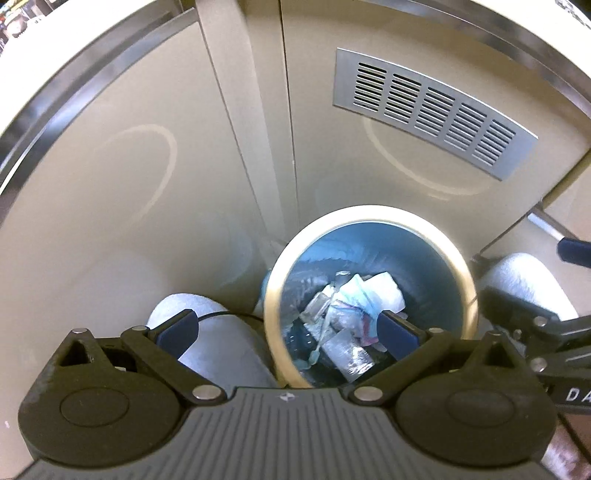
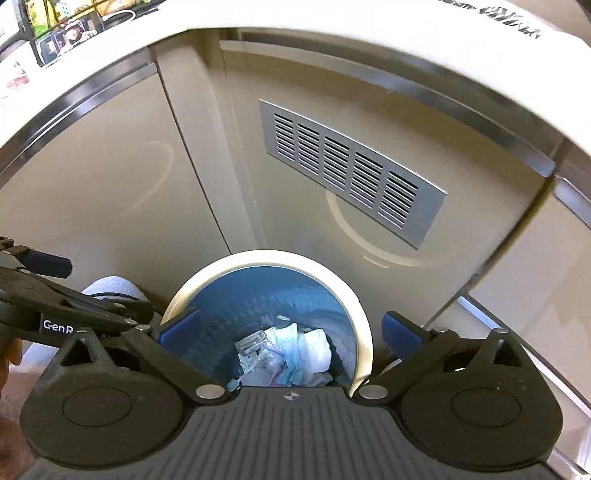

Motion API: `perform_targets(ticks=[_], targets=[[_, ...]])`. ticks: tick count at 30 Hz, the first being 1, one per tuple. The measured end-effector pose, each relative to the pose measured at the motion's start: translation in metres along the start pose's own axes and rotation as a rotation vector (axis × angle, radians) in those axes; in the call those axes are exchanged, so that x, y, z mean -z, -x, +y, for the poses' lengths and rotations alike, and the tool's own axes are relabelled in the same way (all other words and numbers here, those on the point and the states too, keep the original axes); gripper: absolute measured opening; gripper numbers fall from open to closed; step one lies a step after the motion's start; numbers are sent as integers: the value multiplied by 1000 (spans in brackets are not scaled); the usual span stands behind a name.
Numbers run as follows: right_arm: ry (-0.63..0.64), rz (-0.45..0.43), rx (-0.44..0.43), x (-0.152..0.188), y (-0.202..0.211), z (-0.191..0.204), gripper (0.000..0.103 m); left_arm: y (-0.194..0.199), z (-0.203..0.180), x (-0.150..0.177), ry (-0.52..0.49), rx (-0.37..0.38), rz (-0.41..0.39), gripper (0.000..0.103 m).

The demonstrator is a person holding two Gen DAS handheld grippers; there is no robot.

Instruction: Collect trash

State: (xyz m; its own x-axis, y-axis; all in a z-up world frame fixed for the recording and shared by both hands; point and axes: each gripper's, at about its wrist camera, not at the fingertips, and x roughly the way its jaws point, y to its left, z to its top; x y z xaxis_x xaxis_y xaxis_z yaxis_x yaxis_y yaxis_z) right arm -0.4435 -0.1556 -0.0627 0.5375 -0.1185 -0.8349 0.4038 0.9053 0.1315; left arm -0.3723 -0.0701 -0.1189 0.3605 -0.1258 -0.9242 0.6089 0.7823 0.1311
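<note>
A round bin with a cream rim [image 1: 369,213] [image 2: 266,255] and a blue liner stands on the floor against a beige cabinet. Inside it lie crumpled white tissue [image 1: 380,291] [image 2: 314,349] and clear plastic wrappers [image 1: 347,350] [image 2: 253,341]. My left gripper [image 1: 288,330] hangs open above the bin's left side, with nothing between its blue pads. Over the bin's middle my right gripper [image 2: 290,332] also stands wide open and holds nothing. Each view shows part of the other gripper at its edge, with a blue pad [image 1: 574,251] [image 2: 48,264] showing.
Beige cabinet doors with a metal vent grille [image 1: 432,110] [image 2: 354,170] rise just behind the bin, under a counter edge [image 2: 295,22]. A person's pale slippers [image 1: 210,339] [image 1: 524,280] flank the bin on the floor.
</note>
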Motion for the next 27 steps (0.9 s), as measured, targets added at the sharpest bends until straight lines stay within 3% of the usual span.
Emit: perform_targets(ticks=[7,12,18,27], targets=[[-19,-3,3,9,10,0,103,7,2,3,-10,-30,-4,103],[-3,-5,-5,12,15,2,103,11,-11,7,-87,-85,-7,103],[8,13,8,16,15,2,103,10,-13,11,-89,-56,0,103],[5,39,25,16,8,5,103,-16,7,13,4,28,138,103]])
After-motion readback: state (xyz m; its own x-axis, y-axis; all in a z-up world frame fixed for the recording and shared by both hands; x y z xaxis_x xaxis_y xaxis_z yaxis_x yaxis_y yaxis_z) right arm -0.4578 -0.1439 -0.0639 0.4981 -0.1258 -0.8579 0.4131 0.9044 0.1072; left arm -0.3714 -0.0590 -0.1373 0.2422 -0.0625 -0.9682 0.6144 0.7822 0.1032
